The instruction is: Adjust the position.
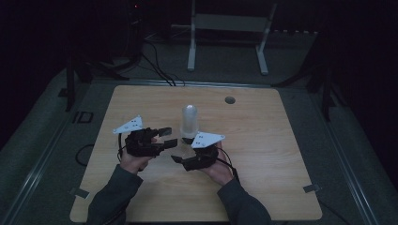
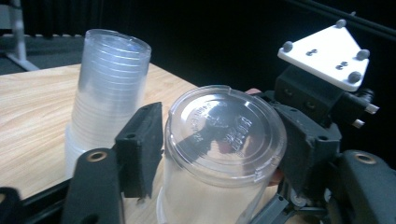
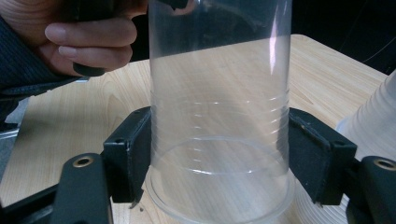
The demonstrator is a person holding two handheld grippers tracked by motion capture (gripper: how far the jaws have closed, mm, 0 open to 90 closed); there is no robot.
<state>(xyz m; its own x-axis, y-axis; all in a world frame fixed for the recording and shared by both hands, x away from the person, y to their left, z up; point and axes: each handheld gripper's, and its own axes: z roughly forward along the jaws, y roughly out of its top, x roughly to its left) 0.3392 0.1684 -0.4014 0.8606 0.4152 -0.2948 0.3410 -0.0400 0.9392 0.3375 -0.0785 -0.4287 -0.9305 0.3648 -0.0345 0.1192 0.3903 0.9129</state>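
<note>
Two hand-held black grippers meet over one clear plastic cup point(image 3: 219, 140), upturned near the middle of the light wooden table point(image 1: 263, 140): the right gripper point(image 3: 219, 154) clasps its sides, the left gripper point(image 2: 219, 140) stands released around its base. A stack of clear plastic cups point(image 2: 105, 93) rises just beyond.

The clear cup's point(image 2: 224, 135) base bears embossed lettering, too faint to read.

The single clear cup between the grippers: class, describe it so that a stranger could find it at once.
Start at the wooden table, then find the tall cup stack near its middle. Just in front stands the single cup, upside down on its rim, with the right hand-held gripper clamped on its sides. Unlike the stack, it is one cup.
</note>
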